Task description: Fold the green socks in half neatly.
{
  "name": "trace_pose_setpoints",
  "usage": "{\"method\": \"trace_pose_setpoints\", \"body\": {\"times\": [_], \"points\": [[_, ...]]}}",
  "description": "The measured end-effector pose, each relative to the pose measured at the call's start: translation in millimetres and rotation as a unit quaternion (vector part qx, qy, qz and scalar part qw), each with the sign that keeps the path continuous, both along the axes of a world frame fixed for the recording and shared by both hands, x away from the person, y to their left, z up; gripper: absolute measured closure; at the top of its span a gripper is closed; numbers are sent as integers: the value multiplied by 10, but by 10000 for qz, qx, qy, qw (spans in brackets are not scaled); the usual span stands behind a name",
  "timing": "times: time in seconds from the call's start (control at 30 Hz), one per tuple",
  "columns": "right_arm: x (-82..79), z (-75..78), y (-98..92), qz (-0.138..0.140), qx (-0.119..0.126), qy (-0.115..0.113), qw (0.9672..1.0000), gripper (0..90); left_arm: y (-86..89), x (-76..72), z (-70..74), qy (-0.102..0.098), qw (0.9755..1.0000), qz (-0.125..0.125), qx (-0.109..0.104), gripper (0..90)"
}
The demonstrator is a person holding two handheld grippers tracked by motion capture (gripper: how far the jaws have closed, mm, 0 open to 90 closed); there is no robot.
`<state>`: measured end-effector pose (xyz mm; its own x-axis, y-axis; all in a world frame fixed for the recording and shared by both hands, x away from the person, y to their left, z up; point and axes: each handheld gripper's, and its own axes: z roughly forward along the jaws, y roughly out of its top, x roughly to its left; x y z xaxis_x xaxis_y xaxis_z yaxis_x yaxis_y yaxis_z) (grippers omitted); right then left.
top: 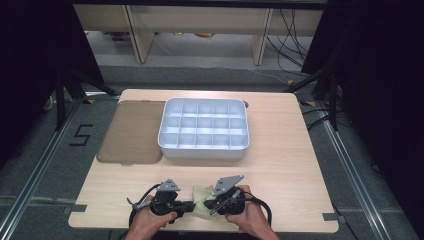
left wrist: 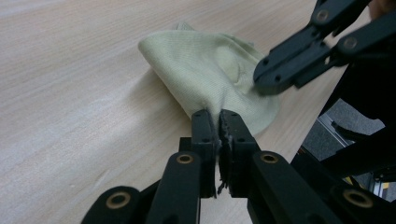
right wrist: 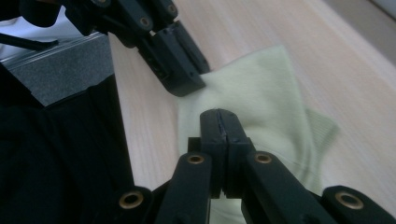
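Pale yellow-green ribbed cloth (top: 201,199), small and crumpled, lying on the light wooden table (top: 280,170) at about 6 o'clock, close to the near edge. Fine knit texture, rumpled into a soft mound with folds, seen clearly in the left gripper view (left wrist: 210,70) and spread flatter in the right gripper view (right wrist: 261,98).

Left gripper (left wrist: 218,122) closed on the cloth, a pinch of fabric drawn up between its two black jaws. Right gripper (right wrist: 219,122) pressed together over the cloth; jaws meeting with no gap, fabric directly beneath, but whether any is caught between them cannot be told. Both grippers held by hands entering from 6 o'clock, left hand (top: 149,220) at 7 o'clock of the cloth, right hand (top: 246,214) at 5 o'clock, tips pointing toward each other.

Further out, at 12 o'clock from the cloth, well apart: white plastic organiser tray (top: 204,150) with many square compartments. Touching its left side, a flat translucent brown lid (top: 132,130).

Bare wood between cloth and tray, and wide bare stretches toward 3 and 9 o'clock. Table edge just beside the cloth at 6 o'clock; grey floor (top: 360,190) beyond.
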<state>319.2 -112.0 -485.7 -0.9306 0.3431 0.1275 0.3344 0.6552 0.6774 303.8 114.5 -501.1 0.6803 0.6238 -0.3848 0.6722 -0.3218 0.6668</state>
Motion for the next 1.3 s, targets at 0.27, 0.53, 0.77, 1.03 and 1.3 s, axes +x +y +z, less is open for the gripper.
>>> {"method": "trace_pose_setpoints", "body": {"times": [0.27, 0.53, 0.77, 1.03, 1.3], "points": [[5, -156, 117, 77, -236, 86, 9997, 900, -9, -26, 42, -109, 9999, -66, -1, 846], [104, -47, 43, -156, -125, -105, 9997, 900, -24, -40, 60, -216, 9997, -88, 47, 846], [351, -85, 85, -403, -179, -246, 9987, 900, -63, -53, 75, -318, 9992, -191, 137, 846], [385, -128, 96, -407, -211, -216, 9987, 900, -42, -48, 93, -435, 9986, -193, 222, 847], [318, 45, -118, -551, 28, -344, 9979, 900, -44, -63, 114, -424, 9990, -107, 99, 847]]}}
